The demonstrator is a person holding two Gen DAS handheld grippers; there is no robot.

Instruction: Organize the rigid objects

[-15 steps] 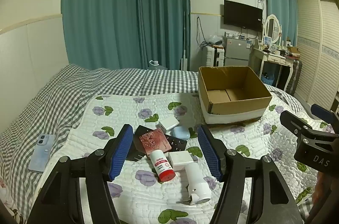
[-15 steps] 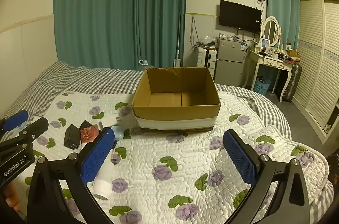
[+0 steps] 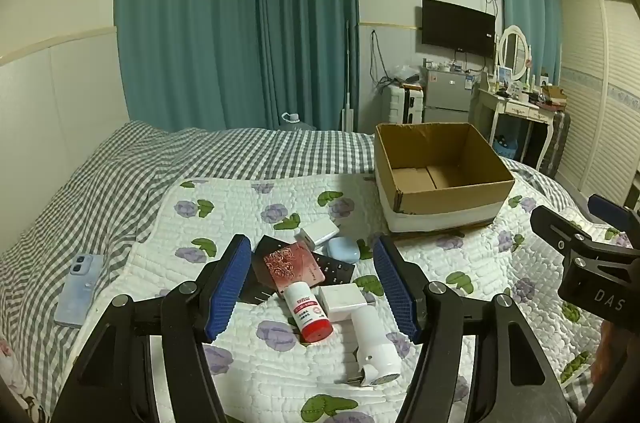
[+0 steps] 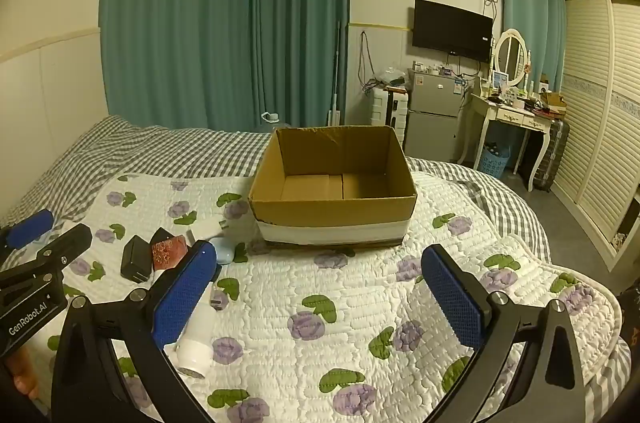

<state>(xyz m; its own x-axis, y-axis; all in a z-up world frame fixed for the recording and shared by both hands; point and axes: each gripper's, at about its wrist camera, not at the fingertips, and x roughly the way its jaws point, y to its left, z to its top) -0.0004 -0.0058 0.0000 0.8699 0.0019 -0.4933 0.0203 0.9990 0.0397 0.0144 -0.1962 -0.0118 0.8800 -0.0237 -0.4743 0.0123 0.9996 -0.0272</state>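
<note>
Small items lie heaped at lower centre on the floral quilt [image 3: 248,355], framed by the left gripper [image 3: 312,287], released and empty. The right gripper [image 4: 320,297], spread wide, faces the empty cardboard box [image 4: 332,211], seemingly their destination.

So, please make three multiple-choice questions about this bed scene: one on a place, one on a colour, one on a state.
1. Where does the phone lie?
A. in the cardboard box
B. on the checked sheet, apart from the pile
C. on the white bottle

2. What colour is the cap of the small bottle?
A. red
B. green
C. black

3. How is the cardboard box?
A. taped shut
B. full
C. open and empty

Answers: 1 B, it lies alone on grey checks; 2 A, its near end is red; 3 C, its bare floor shows.
</note>
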